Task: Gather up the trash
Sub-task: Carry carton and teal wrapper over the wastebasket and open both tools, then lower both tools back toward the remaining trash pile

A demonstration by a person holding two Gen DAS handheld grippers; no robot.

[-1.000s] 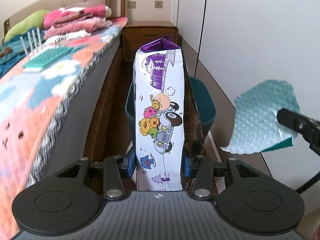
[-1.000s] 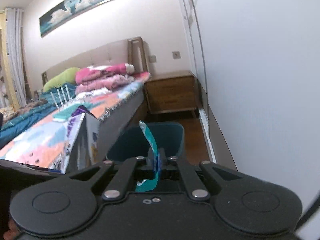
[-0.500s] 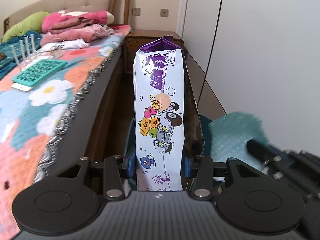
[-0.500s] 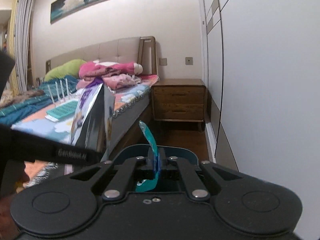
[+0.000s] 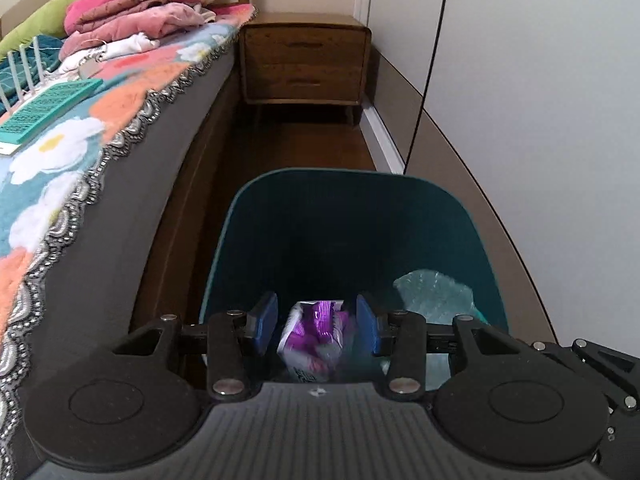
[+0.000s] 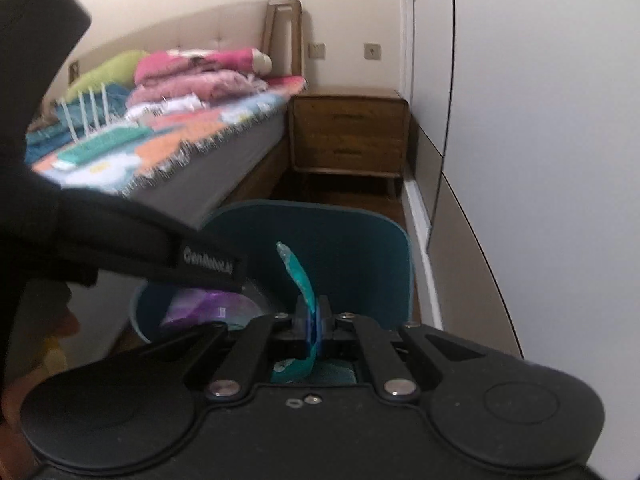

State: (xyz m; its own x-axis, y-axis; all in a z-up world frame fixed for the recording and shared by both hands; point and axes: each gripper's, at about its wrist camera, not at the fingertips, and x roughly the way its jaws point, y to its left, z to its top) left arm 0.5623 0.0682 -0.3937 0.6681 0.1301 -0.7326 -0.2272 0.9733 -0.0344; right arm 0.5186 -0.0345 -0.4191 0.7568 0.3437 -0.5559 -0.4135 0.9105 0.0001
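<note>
We are dropping the snack bag between the parted left fingers into the bin; right fingers, at three o'clock, are easing off the bubble wrap.

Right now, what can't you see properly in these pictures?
- Bottom of the bin: in the left wrist view it is dark and sits behind the left tool.
- Carton: in the left wrist view it is blurred, the print is unreadable, and the tool's body covers its lower end.
- Teal bubble sheet: in the left wrist view the tool's linkage cuts off its lower part.
- Bed: in the right wrist view the left tool's dark body covers its near end.
</note>
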